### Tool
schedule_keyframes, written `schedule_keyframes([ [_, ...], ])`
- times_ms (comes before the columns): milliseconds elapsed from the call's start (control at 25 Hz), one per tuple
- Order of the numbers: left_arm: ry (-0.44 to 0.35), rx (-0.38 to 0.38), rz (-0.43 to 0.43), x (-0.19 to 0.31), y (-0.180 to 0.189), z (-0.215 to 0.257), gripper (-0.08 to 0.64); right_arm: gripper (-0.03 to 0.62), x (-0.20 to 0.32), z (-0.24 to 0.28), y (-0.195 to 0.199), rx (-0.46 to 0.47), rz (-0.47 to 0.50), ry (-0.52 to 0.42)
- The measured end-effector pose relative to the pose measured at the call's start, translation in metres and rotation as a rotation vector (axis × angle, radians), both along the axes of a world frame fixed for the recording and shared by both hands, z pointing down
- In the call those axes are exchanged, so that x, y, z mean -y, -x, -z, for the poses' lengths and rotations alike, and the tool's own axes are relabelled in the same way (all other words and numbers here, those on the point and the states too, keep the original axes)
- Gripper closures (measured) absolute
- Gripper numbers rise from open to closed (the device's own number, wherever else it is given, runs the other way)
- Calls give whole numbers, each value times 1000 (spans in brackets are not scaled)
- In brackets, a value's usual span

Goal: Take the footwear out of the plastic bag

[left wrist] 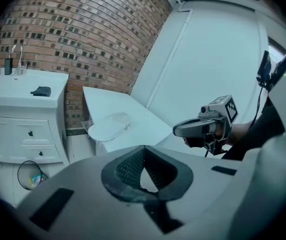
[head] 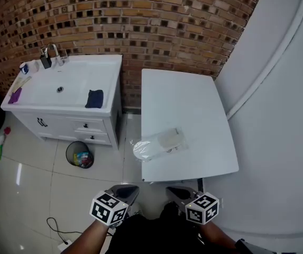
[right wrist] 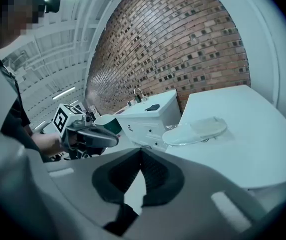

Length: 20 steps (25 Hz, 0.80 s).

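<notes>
Clear plastic bag (head: 159, 143) with a white slipper (head: 146, 149) inside lies on the white bench (head: 191, 97), at its near-left edge; left claw (head: 126, 192) and right claw (head: 178, 193) both closed, empty — side by side below the bench's near edge, apart from the bag; sink cabinet (head: 72, 91) stands left of the bench.

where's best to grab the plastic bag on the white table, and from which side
Probably the loose film at the left end of the plastic bag, coming from the left edge of the table: that end overhangs, so jaws can pinch film clear of the slipper.
</notes>
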<state>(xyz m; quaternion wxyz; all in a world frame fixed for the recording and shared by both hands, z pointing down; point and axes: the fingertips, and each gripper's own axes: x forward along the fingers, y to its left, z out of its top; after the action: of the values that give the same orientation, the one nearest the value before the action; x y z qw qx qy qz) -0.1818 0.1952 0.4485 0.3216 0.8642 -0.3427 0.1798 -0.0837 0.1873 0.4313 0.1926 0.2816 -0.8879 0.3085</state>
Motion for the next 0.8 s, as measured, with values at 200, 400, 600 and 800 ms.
schedule_keyframes([
  [200, -3, -11, -2, 0, -1, 0, 554, 591, 0, 3, -4, -17, -5, -10],
  [400, -8, -21, 2, 6, -5, 0, 554, 591, 6, 7, -13, -39, -10, -22],
  [600, -12, -20, 13, 17, -15, 3, 554, 591, 18, 10, -22, -60, 11, -31],
  [800, -7, -3, -2, 24, -34, 1, 554, 591, 36, 14, -22, -86, 80, -84],
])
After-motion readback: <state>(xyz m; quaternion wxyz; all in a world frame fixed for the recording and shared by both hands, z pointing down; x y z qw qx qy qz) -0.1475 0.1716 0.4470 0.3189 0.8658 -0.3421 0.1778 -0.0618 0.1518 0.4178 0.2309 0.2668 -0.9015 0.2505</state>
